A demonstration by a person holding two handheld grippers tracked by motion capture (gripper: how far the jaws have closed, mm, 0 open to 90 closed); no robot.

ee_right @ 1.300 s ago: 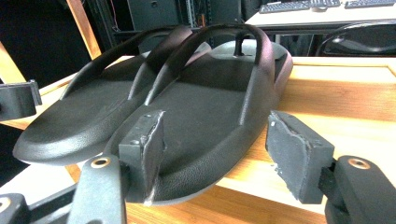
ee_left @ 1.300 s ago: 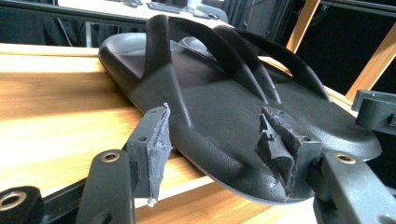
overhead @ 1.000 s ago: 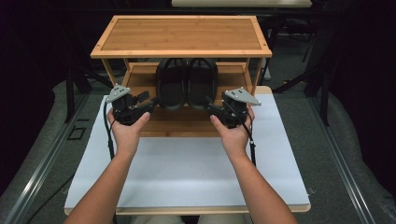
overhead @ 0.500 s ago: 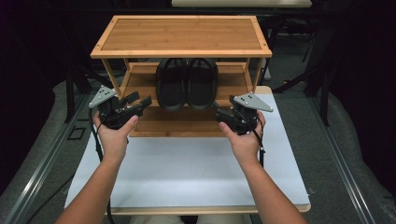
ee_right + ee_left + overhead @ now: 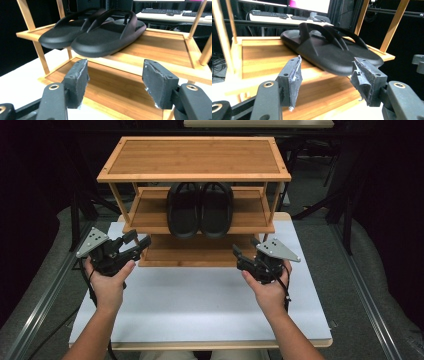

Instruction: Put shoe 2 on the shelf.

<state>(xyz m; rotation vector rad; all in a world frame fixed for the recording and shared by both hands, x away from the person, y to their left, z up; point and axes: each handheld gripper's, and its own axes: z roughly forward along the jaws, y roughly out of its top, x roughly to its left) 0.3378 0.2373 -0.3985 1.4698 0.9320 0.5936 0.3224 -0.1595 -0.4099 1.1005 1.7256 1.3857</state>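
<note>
Two black slippers [image 5: 200, 209] sit side by side, touching, on the middle shelf of one three-tier wooden rack [image 5: 194, 175], toes hanging just over its front edge. The rack stands at the far end of the white desk [image 5: 200, 302]. Two hand-held grippers: left hand-held gripper [image 5: 132, 242] near the rack's left front corner, jaws spread, empty; right hand-held gripper [image 5: 244, 251] before the bottom shelf's right part, jaws spread, empty. Both are apart from the slippers.

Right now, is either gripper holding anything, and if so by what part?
Nothing is held. The left gripper and right gripper both stand open and empty, short of the black slippers on the rack.
</note>
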